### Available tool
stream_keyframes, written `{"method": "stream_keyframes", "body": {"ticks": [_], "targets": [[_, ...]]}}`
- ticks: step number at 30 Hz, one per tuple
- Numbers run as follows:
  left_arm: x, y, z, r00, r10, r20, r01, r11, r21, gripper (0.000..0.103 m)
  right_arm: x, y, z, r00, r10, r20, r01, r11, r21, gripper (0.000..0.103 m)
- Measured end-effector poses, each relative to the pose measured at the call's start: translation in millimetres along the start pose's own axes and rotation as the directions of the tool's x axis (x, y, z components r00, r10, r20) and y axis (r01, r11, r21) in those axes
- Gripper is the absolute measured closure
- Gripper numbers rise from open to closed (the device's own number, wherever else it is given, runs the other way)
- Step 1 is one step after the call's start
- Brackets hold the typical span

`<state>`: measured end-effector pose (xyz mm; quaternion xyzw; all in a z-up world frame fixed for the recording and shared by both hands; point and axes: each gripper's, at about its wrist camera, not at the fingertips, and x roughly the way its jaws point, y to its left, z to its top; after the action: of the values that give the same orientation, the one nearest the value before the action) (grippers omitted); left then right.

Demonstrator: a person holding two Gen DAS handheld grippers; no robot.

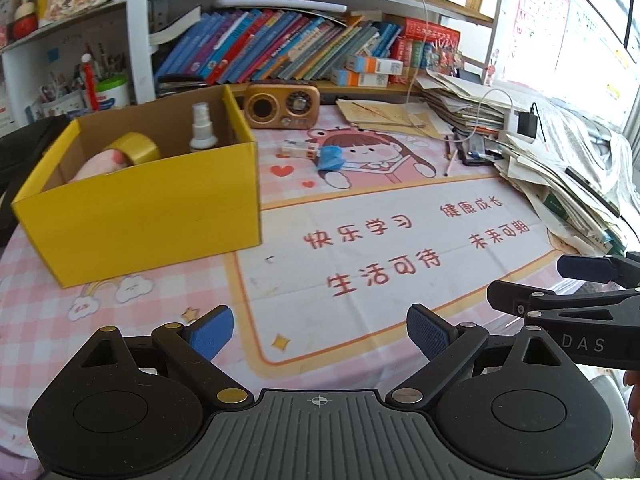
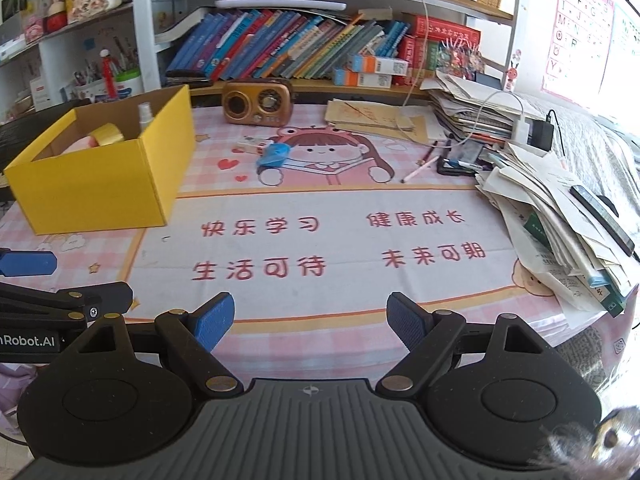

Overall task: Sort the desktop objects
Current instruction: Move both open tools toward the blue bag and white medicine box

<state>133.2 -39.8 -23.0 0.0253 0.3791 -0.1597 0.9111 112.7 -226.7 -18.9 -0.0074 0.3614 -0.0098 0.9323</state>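
Observation:
A yellow cardboard box (image 1: 160, 208) (image 2: 100, 184) stands at the left of the desk. It holds a roll of yellow tape (image 1: 134, 148) (image 2: 106, 134), a small spray bottle (image 1: 202, 128) (image 2: 145, 114) and something pink (image 1: 102, 164). On the pink desk mat (image 1: 400, 248) (image 2: 340, 240) lie a crumpled blue item (image 1: 330, 158) (image 2: 274, 155), a small white box (image 1: 298, 149) and a pencil (image 2: 420, 168). My left gripper (image 1: 320, 332) is open and empty above the mat's front. My right gripper (image 2: 310, 322) is open and empty beside it.
A brown retro radio (image 1: 282, 105) (image 2: 258, 102) stands at the back. A bookshelf with books (image 1: 280, 48) is behind it. A tall messy pile of papers (image 1: 560, 168) (image 2: 560, 208) with a charger and cables fills the right side.

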Motion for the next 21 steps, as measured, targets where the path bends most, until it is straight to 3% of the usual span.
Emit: {"method": "stream_keyframes", "body": {"ticks": [11, 21], "targets": [[32, -19, 20, 0.999, 0.043, -0.028, -0.044, 0.998, -0.033, 0.007, 38, -30, 23, 0.998, 0.064, -0.024, -0.065, 0.998, -0.017, 0.021], [74, -59, 51, 0.997, 0.07, -0.044, -0.073, 0.996, -0.056, 0.007, 78, -83, 53, 0.994, 0.103, -0.045, -0.104, 0.994, -0.037, 0.021]]}}
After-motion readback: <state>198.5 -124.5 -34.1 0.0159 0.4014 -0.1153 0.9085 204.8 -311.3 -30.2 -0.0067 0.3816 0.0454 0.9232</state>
